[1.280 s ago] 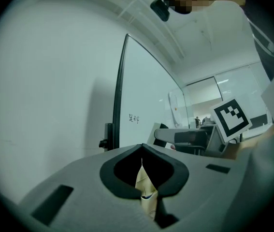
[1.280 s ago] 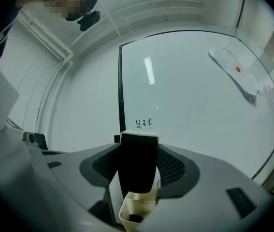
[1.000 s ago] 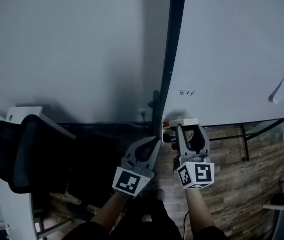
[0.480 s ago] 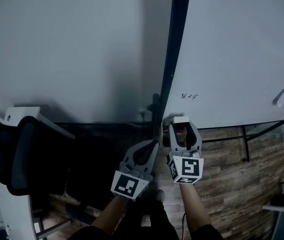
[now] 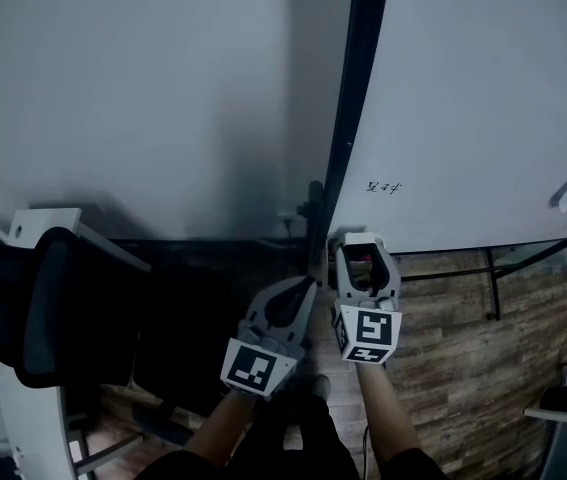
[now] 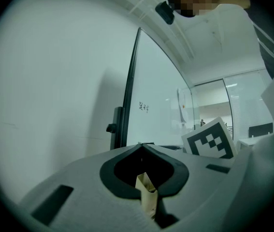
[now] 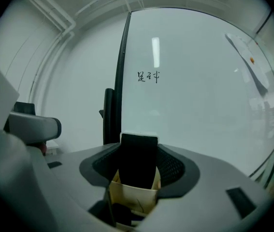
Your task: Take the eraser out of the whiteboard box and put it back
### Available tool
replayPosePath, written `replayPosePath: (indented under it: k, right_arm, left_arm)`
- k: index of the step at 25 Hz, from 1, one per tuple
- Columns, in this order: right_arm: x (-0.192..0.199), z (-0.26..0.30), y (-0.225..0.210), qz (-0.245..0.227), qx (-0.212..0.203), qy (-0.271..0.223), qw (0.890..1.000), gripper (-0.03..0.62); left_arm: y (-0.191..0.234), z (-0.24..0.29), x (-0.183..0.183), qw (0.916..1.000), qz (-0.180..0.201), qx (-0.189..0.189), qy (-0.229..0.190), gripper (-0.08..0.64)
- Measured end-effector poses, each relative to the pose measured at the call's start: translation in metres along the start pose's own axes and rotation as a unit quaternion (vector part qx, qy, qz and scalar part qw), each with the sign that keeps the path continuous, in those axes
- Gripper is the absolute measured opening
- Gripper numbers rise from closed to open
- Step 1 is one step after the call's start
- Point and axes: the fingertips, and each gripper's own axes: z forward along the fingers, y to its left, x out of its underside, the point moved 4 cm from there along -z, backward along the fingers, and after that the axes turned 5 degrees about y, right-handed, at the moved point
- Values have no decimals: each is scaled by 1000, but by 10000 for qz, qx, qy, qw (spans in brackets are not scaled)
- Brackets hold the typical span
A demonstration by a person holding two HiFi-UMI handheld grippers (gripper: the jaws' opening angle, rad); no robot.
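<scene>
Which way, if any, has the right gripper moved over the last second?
Yes. The right gripper, closed on the eraser, has shifted left, away from the whiteboard's handwriting toward its dark frame.

Clamped a black eraser upright between the jaws of the right gripper, pads pressed to both its sides. Faced a whiteboard bearing small handwriting, edged on the left by a dark frame. Hid the eraser's foot behind a beige card piece.
</scene>
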Motion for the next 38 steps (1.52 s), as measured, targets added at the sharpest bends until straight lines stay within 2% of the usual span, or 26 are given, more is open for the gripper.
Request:
replayPosePath:
  k: [4, 11, 15, 18, 21, 28, 33, 38]
  right_arm:
    - [13, 7, 1, 7, 59, 298, 9995, 216]
    - [14, 7, 1, 35, 111, 301, 9995, 216]
    - [18, 7, 1, 45, -2, 413, 9991, 219]
    - [14, 7, 4, 24, -56, 300, 9995, 239]
    - [5, 1, 1, 18, 59, 66, 10000, 264]
    - [-14, -16, -6, -63, 211, -315, 9993, 265]
    - [-17, -20, -4, 30, 137, -339, 9993, 265]
    - [-34, -36, -1, 6, 2, -522, 9986, 262]
  left_arm:
    - [1, -3, 2, 10000, -11, -30, 7, 5]
    - [2, -6, 2, 10000, -50, -48, 6, 5]
    - [1, -5, 2, 10000, -55, -44, 2, 5]
    - [1, -6, 3, 10000, -32, -44, 4, 5]
    - [1, -8, 4, 10000, -13, -41, 11, 5]
    - [-3, -7, -2, 10000, -62, -8, -38, 5]
    - [-5, -10, 2, 10000, 27, 0, -2, 5]
    - [-6, -16, -11, 9996, 170, -15, -210, 5]
